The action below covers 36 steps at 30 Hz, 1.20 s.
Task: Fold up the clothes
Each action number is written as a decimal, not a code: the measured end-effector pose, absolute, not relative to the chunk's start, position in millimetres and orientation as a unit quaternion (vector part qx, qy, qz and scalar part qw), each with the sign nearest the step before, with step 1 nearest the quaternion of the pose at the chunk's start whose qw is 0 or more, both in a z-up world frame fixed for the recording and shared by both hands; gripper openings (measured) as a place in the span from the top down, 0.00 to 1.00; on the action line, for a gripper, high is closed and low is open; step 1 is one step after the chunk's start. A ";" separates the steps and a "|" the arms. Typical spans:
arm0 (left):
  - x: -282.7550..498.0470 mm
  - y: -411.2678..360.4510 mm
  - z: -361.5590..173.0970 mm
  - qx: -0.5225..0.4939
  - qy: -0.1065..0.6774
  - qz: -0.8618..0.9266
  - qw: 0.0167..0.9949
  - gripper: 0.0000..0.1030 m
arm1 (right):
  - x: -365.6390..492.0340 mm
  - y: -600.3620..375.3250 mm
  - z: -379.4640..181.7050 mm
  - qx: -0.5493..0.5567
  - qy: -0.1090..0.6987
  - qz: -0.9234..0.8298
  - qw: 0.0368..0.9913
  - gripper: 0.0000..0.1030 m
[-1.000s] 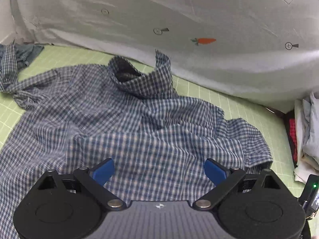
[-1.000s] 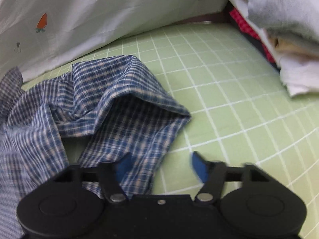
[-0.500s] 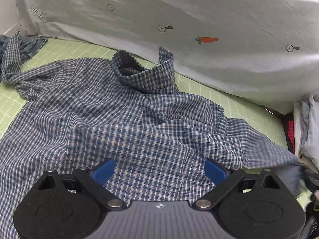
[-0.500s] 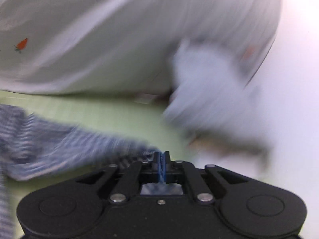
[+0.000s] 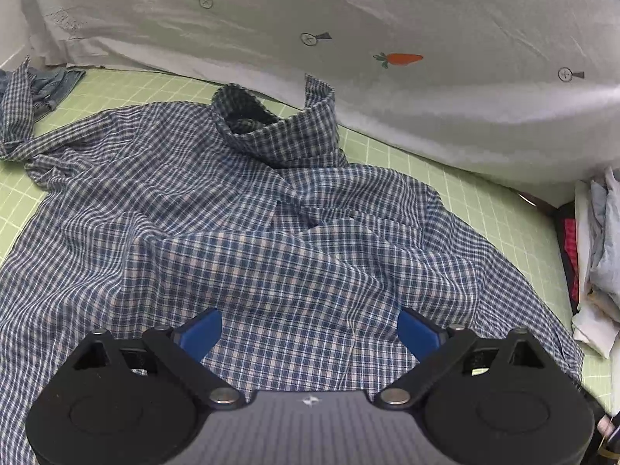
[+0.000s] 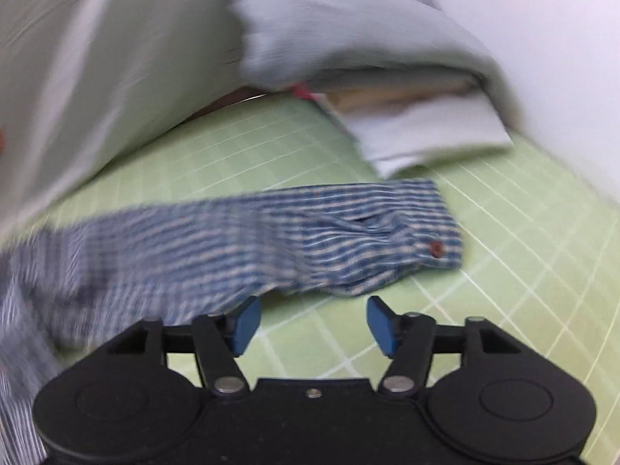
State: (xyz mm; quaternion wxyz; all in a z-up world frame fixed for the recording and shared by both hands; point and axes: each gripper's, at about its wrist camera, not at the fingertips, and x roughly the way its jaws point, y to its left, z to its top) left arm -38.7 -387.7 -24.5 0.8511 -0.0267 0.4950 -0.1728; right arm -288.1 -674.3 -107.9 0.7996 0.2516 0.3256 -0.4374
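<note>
A blue-and-white checked shirt [image 5: 240,224] lies spread on the green grid mat [image 5: 476,201], collar standing up at the far side. My left gripper [image 5: 310,331] hovers open over the shirt's lower middle, with nothing pinched between its blue pads. In the right wrist view the shirt's sleeve [image 6: 271,240] stretches out flat to the right, and its cuff with a brown button [image 6: 436,248] rests on the mat [image 6: 503,290]. My right gripper [image 6: 312,323] sits just short of the sleeve; its jaws are opening and only bare mat shows between them.
A white printed sheet [image 5: 387,19] hangs along the far side. A pile of folded clothes [image 5: 596,255] sits at the right edge, seen blurred as the pile [image 6: 368,89] behind the cuff. A denim garment [image 5: 46,85] lies at the far left.
The right gripper shut on the bunched sleeve, pulled it out to the right, and has now let it go flat on the mat. The left gripper stayed put.
</note>
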 end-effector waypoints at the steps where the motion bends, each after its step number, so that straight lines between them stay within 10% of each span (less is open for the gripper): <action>1: -38.9 -388.8 -24.6 -0.024 0.494 -0.174 0.851 0.06 | -290.6 -683.9 -109.1 0.266 0.317 -0.457 0.788 0.29; 24: -40.9 -322.1 -22.8 -0.080 0.477 -0.099 0.869 0.06 | -316.0 -761.7 -124.5 0.193 0.372 -0.631 0.653 0.38; 28: -35.2 -291.1 -23.5 -0.099 0.478 -0.078 0.869 0.06 | -286.2 -718.4 -92.7 0.156 0.345 -0.589 0.713 0.13; 36: -25.1 -235.3 -28.0 -0.069 0.498 -0.058 0.862 0.06 | -181.3 -592.8 -62.7 0.073 0.352 -0.397 0.845 0.06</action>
